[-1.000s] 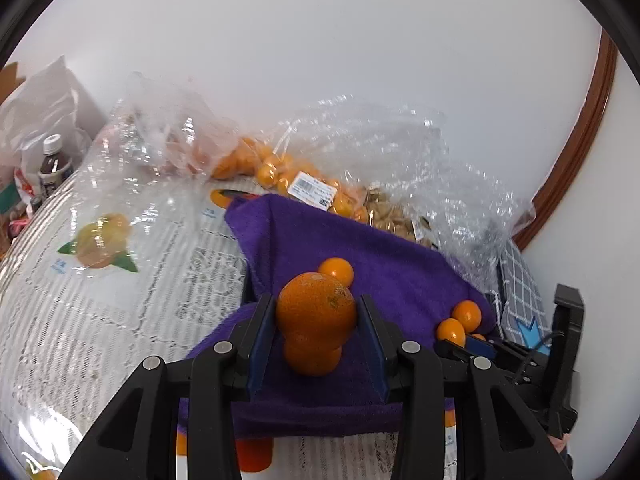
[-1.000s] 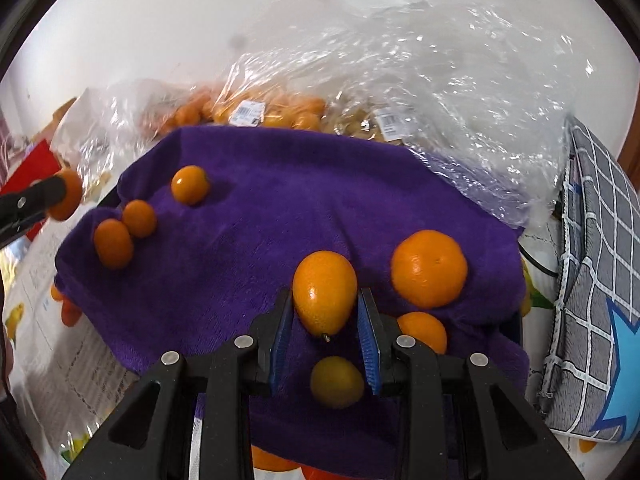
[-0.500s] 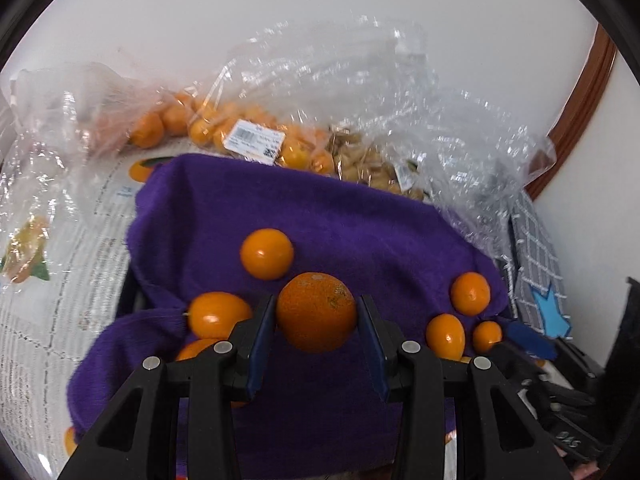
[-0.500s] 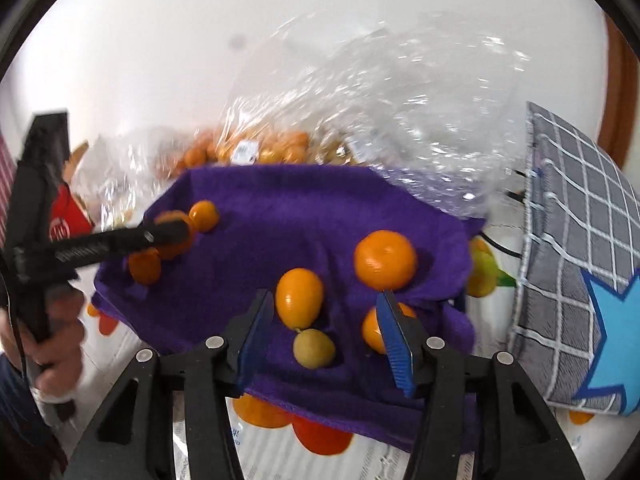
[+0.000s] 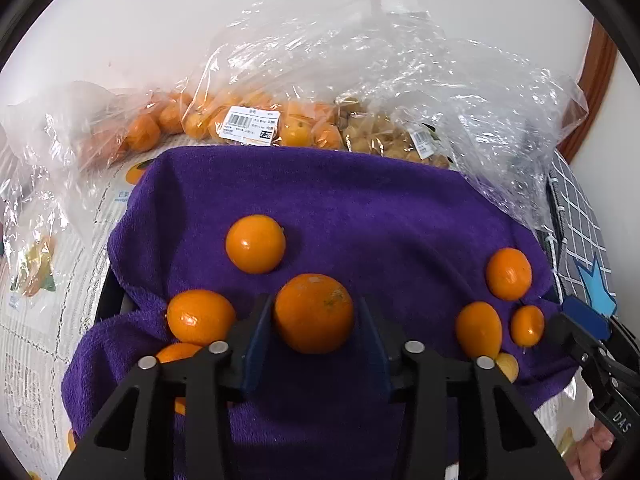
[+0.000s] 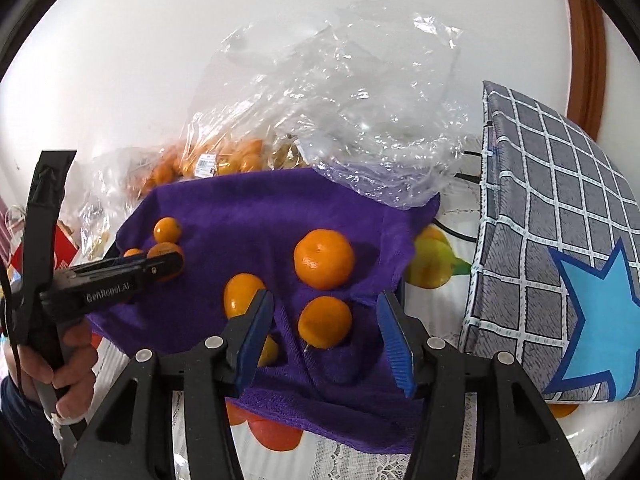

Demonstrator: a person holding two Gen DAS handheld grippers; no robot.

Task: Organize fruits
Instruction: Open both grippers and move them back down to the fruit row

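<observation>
Landmark: purple towel (image 5: 360, 208), spread before the fruit bags (image 5: 248, 120).
Left gripper (image 5: 314, 332): jaws opening, an orange (image 5: 314, 312) between the pads at the towel's near middle; left pad touching, a thin gap on the right.
Right gripper (image 6: 326, 336): jaws wide and opening, nothing gripped; a small orange (image 6: 325, 322) lies between them on the towel's near right edge.
Other oranges: scattered on the towel's left and right.

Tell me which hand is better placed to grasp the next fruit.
Right: the right tool, jaws opening, straddles a small round orange fruit; the left tool, jaws opening, flanks a larger orange.
</observation>
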